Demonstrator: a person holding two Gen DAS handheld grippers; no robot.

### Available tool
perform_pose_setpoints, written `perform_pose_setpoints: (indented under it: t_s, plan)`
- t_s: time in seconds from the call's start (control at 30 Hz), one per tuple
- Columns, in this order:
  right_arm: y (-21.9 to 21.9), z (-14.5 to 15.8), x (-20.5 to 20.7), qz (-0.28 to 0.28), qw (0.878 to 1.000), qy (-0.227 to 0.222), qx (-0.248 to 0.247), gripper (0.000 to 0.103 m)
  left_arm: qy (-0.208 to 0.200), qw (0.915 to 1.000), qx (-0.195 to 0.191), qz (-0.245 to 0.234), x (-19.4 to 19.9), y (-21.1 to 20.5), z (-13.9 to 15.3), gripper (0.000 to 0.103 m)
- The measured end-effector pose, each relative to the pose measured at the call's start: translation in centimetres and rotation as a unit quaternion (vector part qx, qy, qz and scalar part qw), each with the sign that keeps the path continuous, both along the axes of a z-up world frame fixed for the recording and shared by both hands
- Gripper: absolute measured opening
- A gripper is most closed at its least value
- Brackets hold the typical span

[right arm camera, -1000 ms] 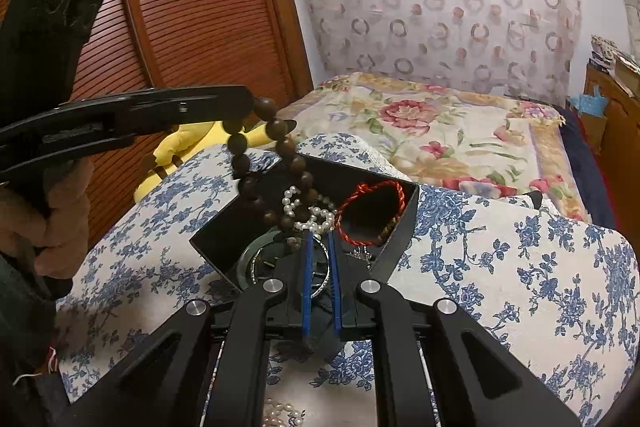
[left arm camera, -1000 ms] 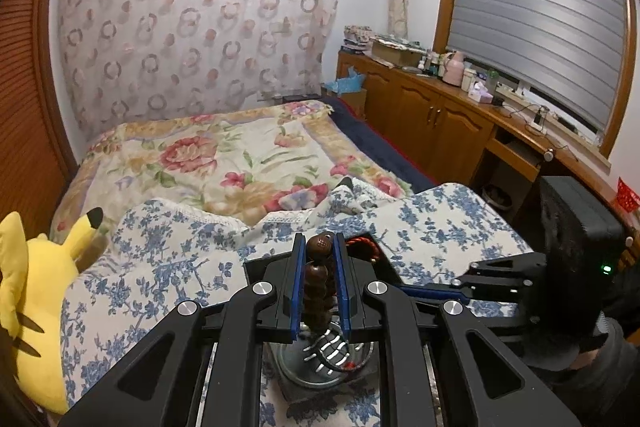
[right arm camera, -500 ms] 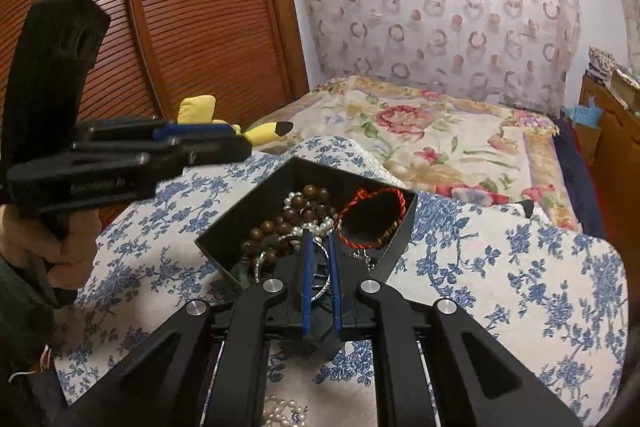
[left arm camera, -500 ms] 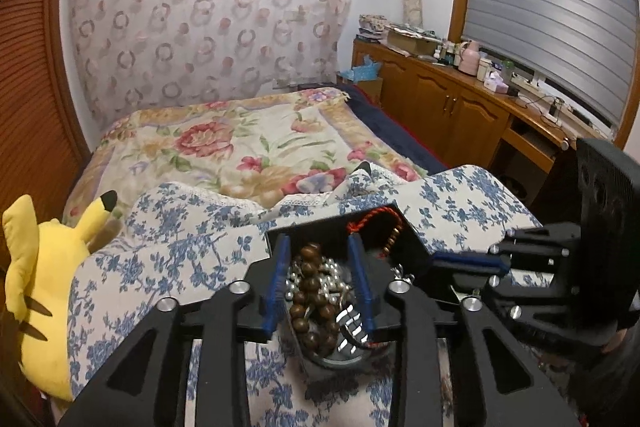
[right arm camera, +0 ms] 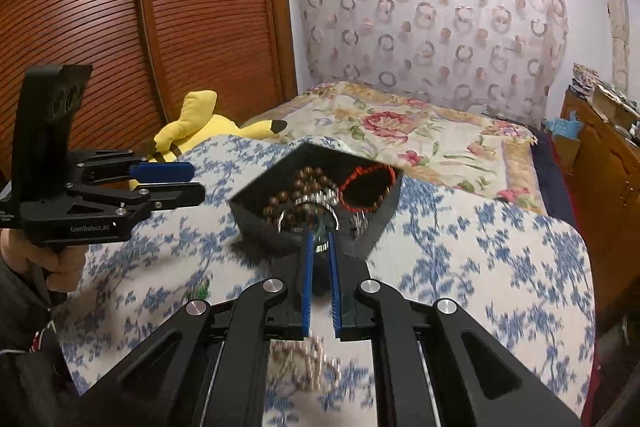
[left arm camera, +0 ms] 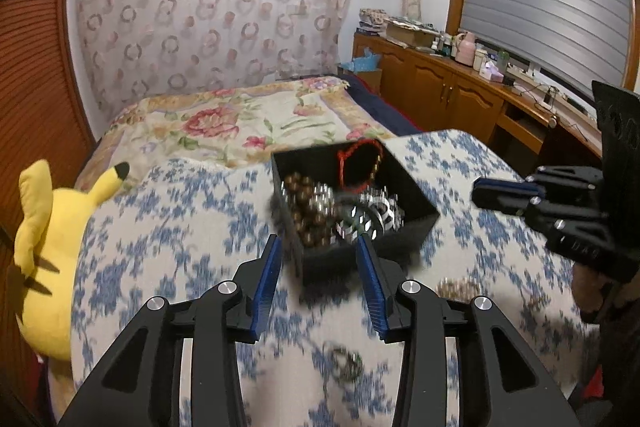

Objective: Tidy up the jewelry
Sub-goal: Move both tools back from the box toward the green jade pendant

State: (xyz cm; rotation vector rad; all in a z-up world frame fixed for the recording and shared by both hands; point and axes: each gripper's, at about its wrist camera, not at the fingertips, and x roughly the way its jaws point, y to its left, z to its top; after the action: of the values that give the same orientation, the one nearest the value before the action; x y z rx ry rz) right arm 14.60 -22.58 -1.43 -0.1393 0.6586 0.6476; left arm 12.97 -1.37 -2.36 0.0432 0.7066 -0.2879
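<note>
A black box (left arm camera: 416, 203) (right arm camera: 256, 215) sits on the blue-flowered cloth (left arm camera: 168, 239). In it lie a brown bead bracelet (left arm camera: 306, 205) (right arm camera: 304, 181), a red cord bracelet (left arm camera: 356, 163) (right arm camera: 366, 187) and silver pieces (left arm camera: 368, 217). My left gripper (left arm camera: 319, 247) (right arm camera: 198, 181) hovers just short of the box's near corner. Its jaws are opening and nothing is between them. My right gripper (right arm camera: 320, 239) (left arm camera: 478, 189) is shut and empty, to the right of the box and clear of it.
Loose jewelry lies blurred on the cloth: a gold-toned piece (left arm camera: 456, 287), a dark ring-shaped piece (left arm camera: 346, 363) and a pearl string (right arm camera: 308, 359). A yellow plush toy (left arm camera: 44, 247) (right arm camera: 200, 123) leans at the left. Behind is a flowered bed (left arm camera: 240, 123), with wooden cabinets (left arm camera: 448, 95) at the right.
My left gripper let the brown bead bracelet drop into the box, opened and drew back toward me. My right gripper pulled back from the box, still shut.
</note>
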Motion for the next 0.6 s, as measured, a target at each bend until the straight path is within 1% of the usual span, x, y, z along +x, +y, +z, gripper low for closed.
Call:
perform_pose_setpoints:
  t_s: [0.17,0.3,0.37,0.4,0.43,0.47,0.53,0.57,0.6]
  plan:
    - [-1.7,-0.9,-2.3,-0.016,1.000,0.005,-0.010,0.011,0.020,0.9998,-0.001,0.006,-2.0,0.8,-1.9,0.037]
    - [-3.3,-1.5,-3.5,-0.032,0.999,0.009,-0.017,0.011,0.029,0.9995,0.002,0.009,-3.0,0.6,-2.8,0.037]
    - [-4.4,-1.6,-4.1,-0.042,0.999,0.011,-0.017,0.011,0.033,0.9994,0.002,0.010,-3.6,0.5,-3.3,0.043]
    - [-5.1,-1.7,-4.5,-0.048,0.999,0.012,-0.017,0.011,0.034,0.9994,0.003,0.009,-3.8,0.4,-3.6,0.051]
    - [-5.5,-1.9,-4.7,-0.051,0.998,0.013,-0.018,0.011,0.036,0.9993,0.005,0.010,-4.1,0.3,-3.8,0.054]
    - [-6.0,-2.0,-5.0,-0.056,0.998,0.015,-0.018,0.011,0.038,0.9992,0.006,0.010,-4.3,0.2,-4.1,0.055]
    - [-7.3,-2.3,-5.5,-0.067,0.997,0.019,-0.020,0.011,0.046,0.9988,0.013,0.010,-4.5,-0.1,-4.8,0.059]
    - [-8.0,-2.6,-5.7,-0.072,0.997,0.022,-0.022,0.011,0.048,0.9986,0.017,0.010,-4.6,-0.3,-5.0,0.066]
    - [-8.4,-2.8,-5.9,-0.076,0.997,0.025,-0.023,0.011,0.051,0.9985,0.020,0.009,-4.7,-0.5,-5.3,0.069]
